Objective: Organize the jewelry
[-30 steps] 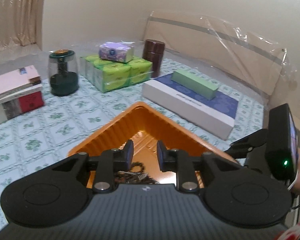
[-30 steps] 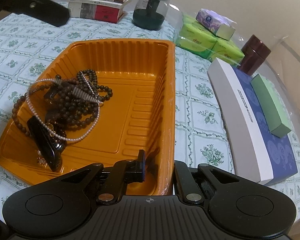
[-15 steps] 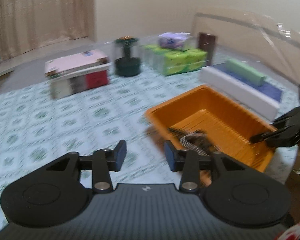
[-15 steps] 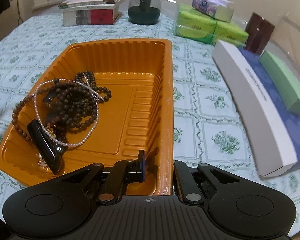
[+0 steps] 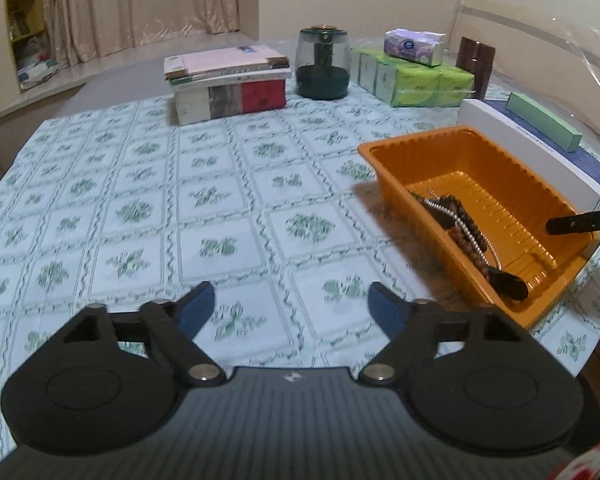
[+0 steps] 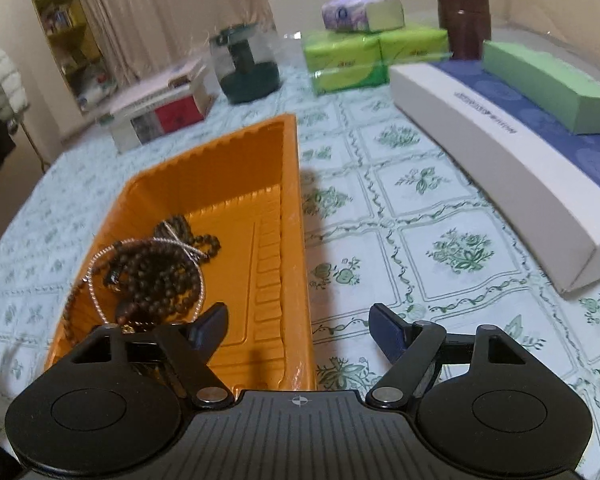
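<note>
Both the left gripper (image 5: 291, 303) and the right gripper (image 6: 299, 322) are spread wide and hold nothing; the beaded jewelry (image 6: 156, 268) lies heaped in the orange tray (image 6: 296, 216) on the patterned tablecloth (image 5: 180, 208).

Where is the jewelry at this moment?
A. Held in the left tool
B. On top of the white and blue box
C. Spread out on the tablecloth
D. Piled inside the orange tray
D. The bead strands and pearl string lie tangled on the floor of the orange tray, while the left tool and right tool are both open and hold nothing.
</note>
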Action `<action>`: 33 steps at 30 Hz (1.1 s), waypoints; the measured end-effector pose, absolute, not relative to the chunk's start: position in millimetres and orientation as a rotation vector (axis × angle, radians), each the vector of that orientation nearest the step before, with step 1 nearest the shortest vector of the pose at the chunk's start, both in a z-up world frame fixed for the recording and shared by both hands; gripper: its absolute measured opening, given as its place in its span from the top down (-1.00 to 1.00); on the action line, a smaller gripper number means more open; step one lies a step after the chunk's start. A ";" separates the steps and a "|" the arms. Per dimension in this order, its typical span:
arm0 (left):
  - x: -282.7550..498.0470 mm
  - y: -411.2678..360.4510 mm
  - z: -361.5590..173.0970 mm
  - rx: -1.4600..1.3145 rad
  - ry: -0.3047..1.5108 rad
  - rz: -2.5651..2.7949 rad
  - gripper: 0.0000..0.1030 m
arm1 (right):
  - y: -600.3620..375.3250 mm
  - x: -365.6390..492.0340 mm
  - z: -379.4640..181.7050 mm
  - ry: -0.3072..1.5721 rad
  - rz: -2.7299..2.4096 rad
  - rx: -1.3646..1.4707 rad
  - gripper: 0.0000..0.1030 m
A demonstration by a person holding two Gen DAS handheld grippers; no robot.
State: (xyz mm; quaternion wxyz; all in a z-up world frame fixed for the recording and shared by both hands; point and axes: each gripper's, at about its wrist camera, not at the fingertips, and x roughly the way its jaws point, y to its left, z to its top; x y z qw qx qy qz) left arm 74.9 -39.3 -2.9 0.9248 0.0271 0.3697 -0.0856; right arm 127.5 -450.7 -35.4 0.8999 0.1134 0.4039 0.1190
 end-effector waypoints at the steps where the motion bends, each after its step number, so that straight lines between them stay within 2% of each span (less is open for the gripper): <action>1: 71.9 -40.1 -3.2 0.052 0.762 -0.175 -0.66 | -451.6 125.3 -33.8 0.836 0.243 0.239 -0.48; 11: 40.3 -53.2 4.0 0.030 0.727 -0.150 -0.95 | -448.9 79.8 -3.8 0.786 0.156 0.242 -0.48; 25: -14.0 -53.2 7.6 -0.099 0.764 -0.131 -0.99 | -359.2 4.7 15.1 0.812 0.235 0.152 -0.49; 33: -33.6 -56.5 1.6 0.005 0.787 -0.079 -0.99 | -303.4 -12.5 5.2 0.835 0.303 0.052 -0.49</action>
